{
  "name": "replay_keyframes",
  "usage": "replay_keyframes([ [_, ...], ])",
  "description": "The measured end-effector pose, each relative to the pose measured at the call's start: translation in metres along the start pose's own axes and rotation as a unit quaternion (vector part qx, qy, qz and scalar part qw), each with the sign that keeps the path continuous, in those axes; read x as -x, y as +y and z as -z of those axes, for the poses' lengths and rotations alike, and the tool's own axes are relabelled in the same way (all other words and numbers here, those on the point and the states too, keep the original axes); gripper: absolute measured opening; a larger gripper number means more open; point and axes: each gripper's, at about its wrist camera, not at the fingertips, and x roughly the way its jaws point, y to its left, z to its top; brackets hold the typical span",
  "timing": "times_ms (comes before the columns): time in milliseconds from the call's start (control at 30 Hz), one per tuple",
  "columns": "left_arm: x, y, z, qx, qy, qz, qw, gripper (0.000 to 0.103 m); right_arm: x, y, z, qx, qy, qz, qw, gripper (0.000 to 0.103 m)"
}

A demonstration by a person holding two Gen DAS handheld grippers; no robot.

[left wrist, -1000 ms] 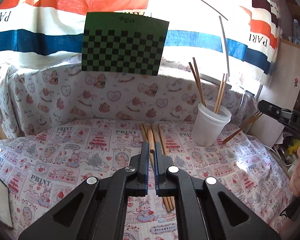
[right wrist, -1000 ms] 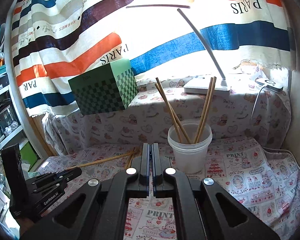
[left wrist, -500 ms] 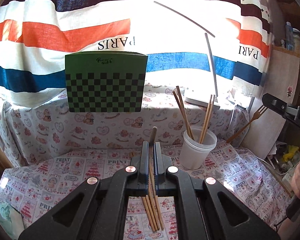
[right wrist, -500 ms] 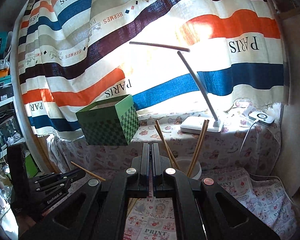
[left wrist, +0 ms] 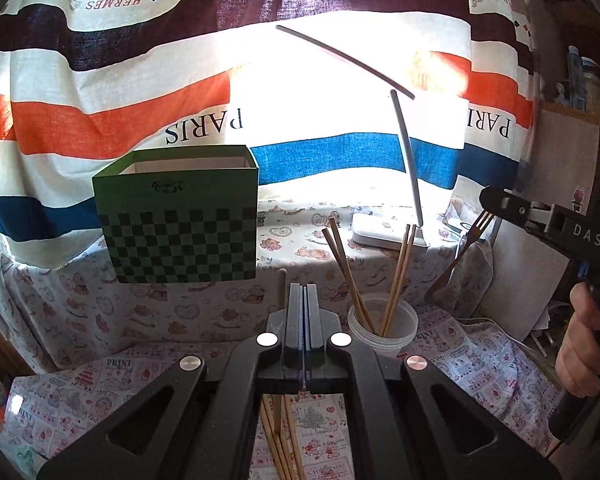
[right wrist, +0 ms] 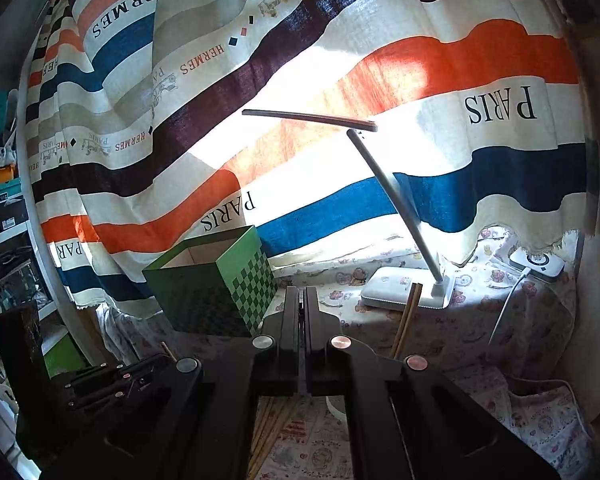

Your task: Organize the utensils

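Left wrist view is showing the left gripper with its jaws pressed nearly together, and a single wooden chopstick is standing up just left of the fingers, its lower part passing beneath them; whether the jaws are actually pinching it cannot be told. Below the gripper, more loose chopsticks are lying on the printed tablecloth. A translucent plastic cup is sitting just to the right, with four chopsticks leaning inside it. At the right edge, the right gripper is gripping a wooden fork by its tines, its handle slanting down toward the cup, while a hand is wrapping around the grip. Right wrist view is showing that gripper's jaws narrowed to a thin slit, with the fork hidden. A green checkered box and a white desk lamp are resting on the raised ledge behind.
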Motion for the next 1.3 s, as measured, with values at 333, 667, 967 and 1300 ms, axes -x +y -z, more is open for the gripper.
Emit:
replay_keyframes([
  [333,-0.019,0.004,-0.004,0.013,0.004,-0.019,0.9997,0.0,-0.038,-0.033,0.007,-0.04,0.059,-0.025,0.997,0.002],
  [667,-0.076,0.02,0.013,0.011,0.069,-0.056,0.9959,0.057,-0.054,-0.041,0.012,-0.036,0.062,-0.026,0.997,0.002],
  [967,-0.169,0.028,0.03,0.029,0.175,-0.062,0.9823,0.06,-0.064,-0.053,0.015,-0.047,0.072,-0.016,0.996,0.002],
  [1300,-0.187,0.03,0.028,0.058,0.176,-0.066,0.9804,0.006,-0.084,-0.065,0.023,-0.063,0.101,-0.02,0.993,0.002],
])
